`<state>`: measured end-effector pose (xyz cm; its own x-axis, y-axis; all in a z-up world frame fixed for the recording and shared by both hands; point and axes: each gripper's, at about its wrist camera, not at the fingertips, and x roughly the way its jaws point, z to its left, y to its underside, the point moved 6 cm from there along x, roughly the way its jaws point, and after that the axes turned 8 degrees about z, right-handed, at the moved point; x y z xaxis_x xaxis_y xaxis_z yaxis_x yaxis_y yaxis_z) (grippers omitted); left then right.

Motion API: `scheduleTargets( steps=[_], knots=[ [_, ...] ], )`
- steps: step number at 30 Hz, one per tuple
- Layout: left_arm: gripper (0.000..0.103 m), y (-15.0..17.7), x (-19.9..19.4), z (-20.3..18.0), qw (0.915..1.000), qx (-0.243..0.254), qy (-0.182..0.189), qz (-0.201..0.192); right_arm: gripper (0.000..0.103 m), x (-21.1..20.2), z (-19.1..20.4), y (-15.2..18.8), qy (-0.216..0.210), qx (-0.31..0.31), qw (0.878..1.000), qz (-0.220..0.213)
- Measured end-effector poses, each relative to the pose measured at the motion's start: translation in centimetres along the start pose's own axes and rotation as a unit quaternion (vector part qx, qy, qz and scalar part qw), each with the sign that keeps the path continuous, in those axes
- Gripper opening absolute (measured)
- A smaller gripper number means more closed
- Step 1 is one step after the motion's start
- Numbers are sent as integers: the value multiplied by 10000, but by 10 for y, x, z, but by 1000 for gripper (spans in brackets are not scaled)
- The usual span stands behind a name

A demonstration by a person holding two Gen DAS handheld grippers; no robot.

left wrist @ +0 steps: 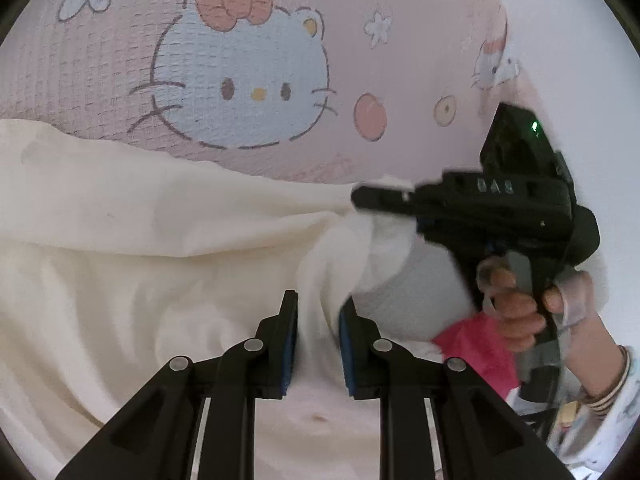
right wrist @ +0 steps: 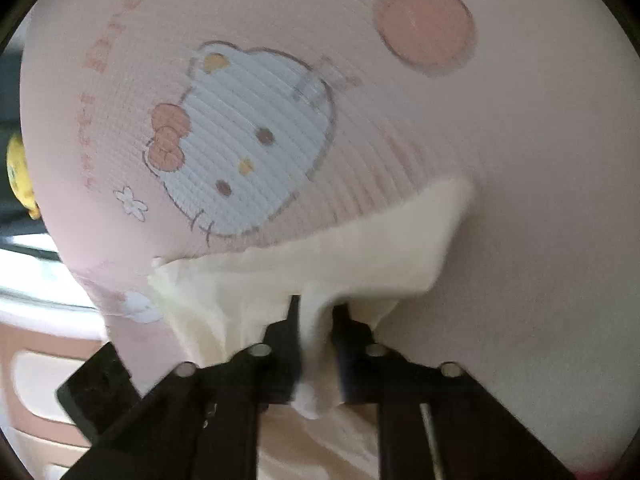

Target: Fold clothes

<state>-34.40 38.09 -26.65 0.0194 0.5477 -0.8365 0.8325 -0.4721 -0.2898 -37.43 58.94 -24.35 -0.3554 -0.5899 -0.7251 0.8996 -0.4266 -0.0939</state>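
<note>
A cream garment [left wrist: 140, 216] lies rumpled on a pink cartoon-cat bedsheet [left wrist: 100, 80]. My left gripper [left wrist: 318, 308] is shut on a fold of the cream garment, which bunches between its blue pads. My right gripper [left wrist: 360, 200] shows in the left wrist view to the right, its tip at the garment's far edge. In the right wrist view, my right gripper [right wrist: 316, 312] is shut on an edge of the cream garment [right wrist: 340, 248], which hangs lifted over the pink sheet [right wrist: 520, 240].
A bright pink cloth [left wrist: 476, 344] lies under the right hand [left wrist: 516, 312]. Beyond the bed's left edge, pale drawers [right wrist: 36, 380] and a yellow toy [right wrist: 18, 172] show.
</note>
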Motion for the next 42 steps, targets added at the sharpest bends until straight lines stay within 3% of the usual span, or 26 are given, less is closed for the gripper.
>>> scheduleTargets(
  steps=[4,13,17,20,25,26,27,29,34,36,42],
  knots=[
    [17,-10,-6,-15,9993,-75,367,-30,7,-3,27,-22,214,-204,9992,-274],
    [17,-41,-7,-49,9982,21,558,-216,6,-42,82,-70,610,-824,9898,-986],
    [17,-51,-12,-56,9987,-37,334,-388,6,-62,106,-91,765,-1009,9833,-1311],
    [17,-55,-9,-58,9995,57,5,-297,6,-76,131,-111,844,-1138,9745,-1737],
    [19,-54,-1,-65,9990,269,-295,-189,6,-80,145,-120,692,-1244,9793,-1436],
    [29,-53,0,-67,9989,296,-351,-127,6,-80,145,-117,769,-1364,9769,-1453],
    [48,-51,1,-67,9987,320,-400,-62,6,-75,141,-113,812,-1385,9777,-1351],
    [63,-49,3,-63,9989,317,-358,29,6,-65,127,-106,926,-1308,9812,-1075],
    [63,-48,10,-57,9988,212,-409,163,11,-48,87,-87,1299,-1201,9817,-705],
    [63,-49,14,-58,9983,238,-483,229,24,-43,72,-80,1342,-1094,9835,-520],
    [63,-51,34,-68,9963,235,-665,496,45,-40,40,-58,1473,-1048,9834,-173]
  ],
)
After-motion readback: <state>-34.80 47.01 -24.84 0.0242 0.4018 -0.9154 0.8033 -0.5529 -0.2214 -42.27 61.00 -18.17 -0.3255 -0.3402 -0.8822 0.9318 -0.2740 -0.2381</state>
